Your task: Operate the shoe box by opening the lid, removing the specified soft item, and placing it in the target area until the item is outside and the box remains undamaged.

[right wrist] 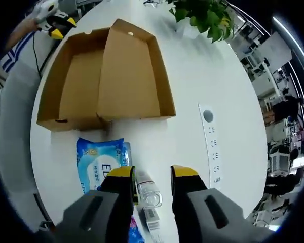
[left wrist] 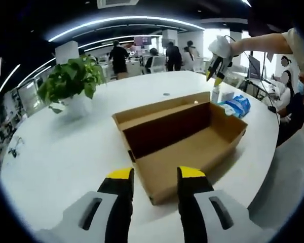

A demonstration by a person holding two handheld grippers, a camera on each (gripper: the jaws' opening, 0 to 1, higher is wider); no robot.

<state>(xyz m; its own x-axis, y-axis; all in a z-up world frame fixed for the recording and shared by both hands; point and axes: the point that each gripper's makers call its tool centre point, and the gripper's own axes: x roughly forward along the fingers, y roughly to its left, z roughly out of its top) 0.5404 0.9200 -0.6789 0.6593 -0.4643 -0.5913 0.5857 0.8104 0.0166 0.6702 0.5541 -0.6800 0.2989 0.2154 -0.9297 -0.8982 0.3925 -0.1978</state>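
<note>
The brown cardboard shoe box (left wrist: pixel 182 144) lies open on the white table (left wrist: pixel 66 152), its lid standing up along the far side, and its inside looks bare. My left gripper (left wrist: pixel 156 174) hovers open just in front of the box's near corner. The blue pack of wipes (left wrist: pixel 235 105) lies on the table outside the box's right end. My right gripper (left wrist: pixel 216 71) hangs high above that end, held by a hand. From above, the box (right wrist: pixel 106 76) and the wipes pack (right wrist: pixel 100 157) lie below my open right gripper (right wrist: pixel 152 172). My left gripper (right wrist: pixel 58 25) is beyond the box.
A potted plant (left wrist: pixel 73 81) stands at the back left of the table. A small clear bottle (right wrist: pixel 147 195) lies beside the wipes, and a power socket strip (right wrist: pixel 212 147) is set into the tabletop. People sit at the table's right edge and stand farther back.
</note>
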